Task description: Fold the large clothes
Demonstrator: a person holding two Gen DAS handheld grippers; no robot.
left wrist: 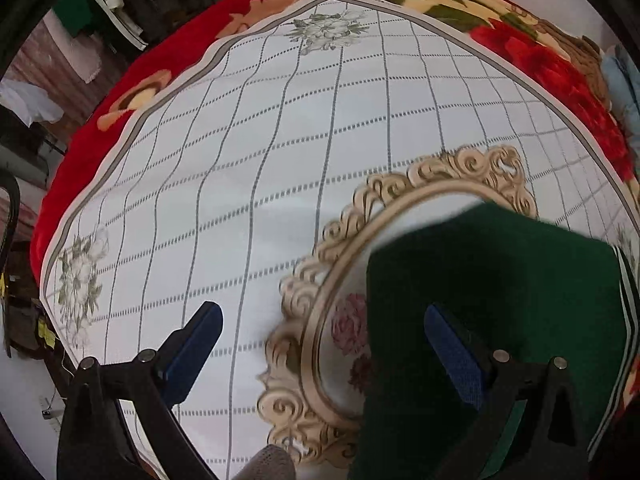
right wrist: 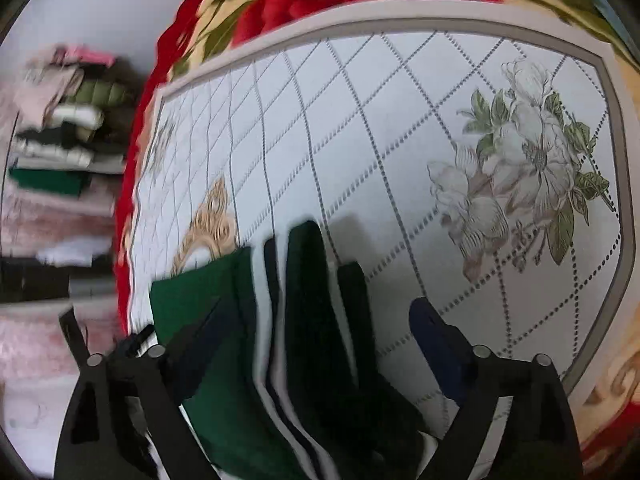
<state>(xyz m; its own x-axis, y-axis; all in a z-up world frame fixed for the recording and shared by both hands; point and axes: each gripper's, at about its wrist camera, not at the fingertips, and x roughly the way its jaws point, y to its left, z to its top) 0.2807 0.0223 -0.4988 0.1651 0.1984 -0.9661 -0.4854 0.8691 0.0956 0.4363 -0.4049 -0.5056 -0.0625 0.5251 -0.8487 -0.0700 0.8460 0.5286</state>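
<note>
garment: dark green knit (left wrist: 500, 320), white and dark stripes along its edge, folded, lying on the cloth's gold oval
left gripper (left wrist: 324, 346): released, jaws wide, nothing between
right gripper (right wrist: 316, 344): jaws wide, astride the garment's (right wrist: 224, 360) striped edge, not clamped
cloth (left wrist: 248, 184): white, smooth, grey grid, printed pale flowers
blanket (left wrist: 540, 56): red, plush, floral, under the cloth
pile (right wrist: 68, 128): folded clothes, blurred

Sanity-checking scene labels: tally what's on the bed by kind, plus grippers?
Green garment: 1
White grid-pattern cloth: 1
Red floral blanket: 1
Grippers: 2, left gripper and right gripper, both open
Total: 5
</note>
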